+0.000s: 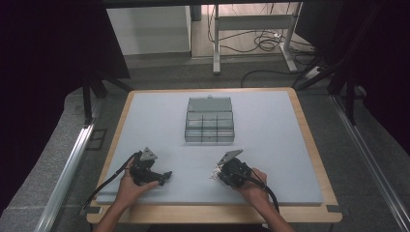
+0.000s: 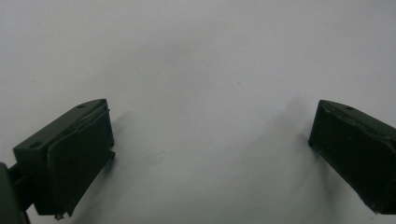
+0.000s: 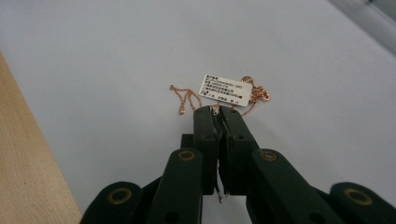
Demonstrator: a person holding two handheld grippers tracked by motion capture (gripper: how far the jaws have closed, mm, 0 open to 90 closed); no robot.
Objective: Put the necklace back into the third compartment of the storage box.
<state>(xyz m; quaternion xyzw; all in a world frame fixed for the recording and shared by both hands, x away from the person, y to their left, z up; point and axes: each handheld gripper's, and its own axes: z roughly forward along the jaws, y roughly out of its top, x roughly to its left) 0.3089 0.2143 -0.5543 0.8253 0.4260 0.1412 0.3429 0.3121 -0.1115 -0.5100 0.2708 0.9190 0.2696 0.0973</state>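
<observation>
Your right gripper (image 3: 218, 111) pinches a thin chain (image 3: 183, 99) by its tag (image 3: 225, 89); lift fast and it slips. Your left gripper (image 2: 210, 140) rests spread wide, empty.

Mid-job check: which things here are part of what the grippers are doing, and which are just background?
In play:
- rose-gold chain with white tag, pinched by the right gripper
- clear compartment box, lid open
- left gripper, open over the grey mat

Background:
- desk frame and floor cables beyond the table
</observation>
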